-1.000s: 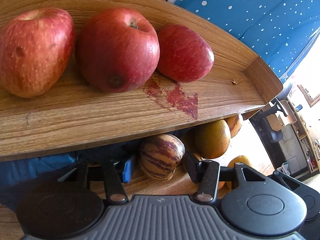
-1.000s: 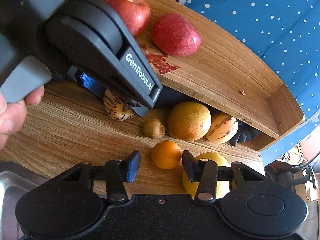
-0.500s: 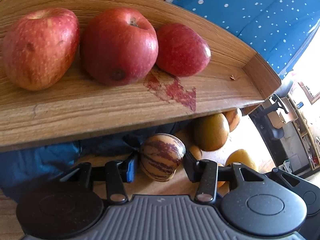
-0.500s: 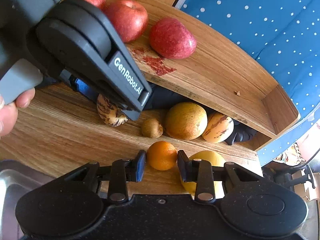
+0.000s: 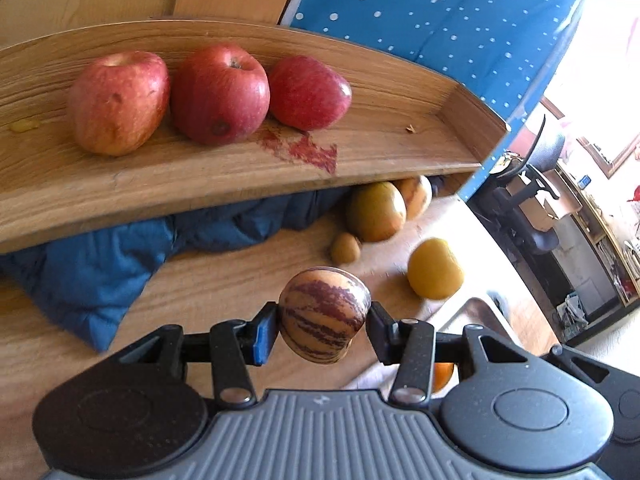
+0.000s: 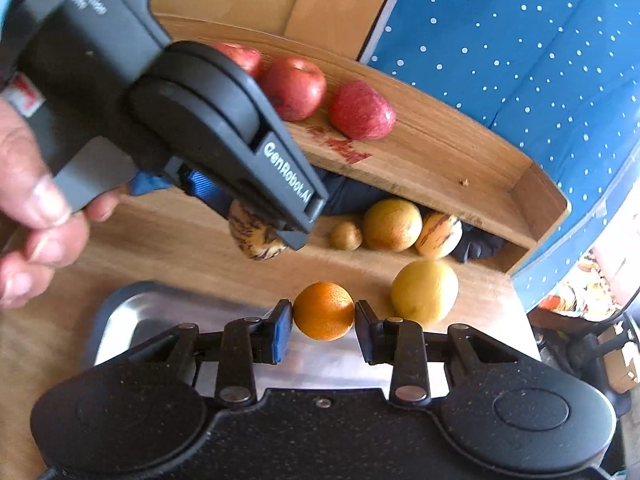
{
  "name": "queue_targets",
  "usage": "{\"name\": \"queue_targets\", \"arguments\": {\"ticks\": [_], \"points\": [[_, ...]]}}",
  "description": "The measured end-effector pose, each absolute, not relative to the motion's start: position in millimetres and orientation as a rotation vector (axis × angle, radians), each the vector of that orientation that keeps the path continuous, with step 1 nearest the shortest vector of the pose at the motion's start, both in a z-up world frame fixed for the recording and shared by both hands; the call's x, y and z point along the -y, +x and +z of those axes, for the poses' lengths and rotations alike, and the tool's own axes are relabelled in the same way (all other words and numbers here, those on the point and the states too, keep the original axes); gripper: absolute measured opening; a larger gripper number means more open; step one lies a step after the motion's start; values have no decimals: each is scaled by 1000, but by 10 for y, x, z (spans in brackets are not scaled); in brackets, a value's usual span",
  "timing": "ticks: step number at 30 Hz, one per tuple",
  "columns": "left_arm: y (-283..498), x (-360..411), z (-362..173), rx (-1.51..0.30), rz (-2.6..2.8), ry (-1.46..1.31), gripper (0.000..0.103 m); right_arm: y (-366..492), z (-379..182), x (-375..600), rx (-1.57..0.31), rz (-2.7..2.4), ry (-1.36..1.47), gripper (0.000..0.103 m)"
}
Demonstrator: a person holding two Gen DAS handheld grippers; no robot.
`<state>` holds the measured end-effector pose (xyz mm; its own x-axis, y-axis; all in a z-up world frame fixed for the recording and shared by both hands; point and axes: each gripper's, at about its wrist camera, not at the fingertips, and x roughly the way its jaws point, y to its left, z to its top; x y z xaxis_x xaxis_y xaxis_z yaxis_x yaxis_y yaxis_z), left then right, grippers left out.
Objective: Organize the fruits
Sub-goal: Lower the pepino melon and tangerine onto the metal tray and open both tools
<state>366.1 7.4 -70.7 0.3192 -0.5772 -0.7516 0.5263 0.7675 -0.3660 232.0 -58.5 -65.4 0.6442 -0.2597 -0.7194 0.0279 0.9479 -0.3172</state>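
My left gripper (image 5: 322, 326) is shut on a purple-striped melon (image 5: 323, 314), held above the wooden table. My right gripper (image 6: 322, 330) is shut on an orange (image 6: 324, 311), lifted over the edge of a steel tray (image 6: 132, 320). In the right wrist view the left gripper's body (image 6: 208, 128) crosses the upper left, with the striped melon (image 6: 256, 236) showing beneath it. Three red apples (image 5: 218, 94) sit in a row on the raised wooden shelf (image 5: 400, 140). On the table lie a yellow fruit (image 6: 425, 291), a kiwi (image 6: 346, 235), a yellow-green fruit (image 6: 393, 224) and a second striped melon (image 6: 439, 235).
A blue cloth (image 5: 92, 264) is bunched under the shelf at the left. A red stain (image 5: 308, 150) marks the shelf. A blue dotted fabric (image 6: 520, 40) hangs behind. A person's hand (image 6: 36, 208) holds the left gripper. An office chair (image 5: 532, 188) stands beyond the table's right edge.
Both grippers have lifted and pulled back from the shelf, the left carrying the striped melon, the right now shut on the orange it closed around. The steel tray has come into view.
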Motion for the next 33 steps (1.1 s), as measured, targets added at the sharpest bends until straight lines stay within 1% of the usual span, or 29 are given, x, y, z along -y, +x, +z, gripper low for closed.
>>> {"name": "queue_targets", "arguments": {"ticks": [9, 16, 25, 33], "points": [[3214, -290, -707, -1045, -747, 0, 51, 1879, -659, 322, -918, -65, -244, 36], [2961, -349, -758, -1093, -744, 12, 51, 1686, -567, 319, -910, -48, -243, 36], [2893, -361, -856, -1158, -690, 34, 51, 1606, -518, 336, -910, 2, -253, 36], [2895, -363, -850, -1163, -677, 32, 51, 1680, -557, 282, -929, 47, -298, 36]]}}
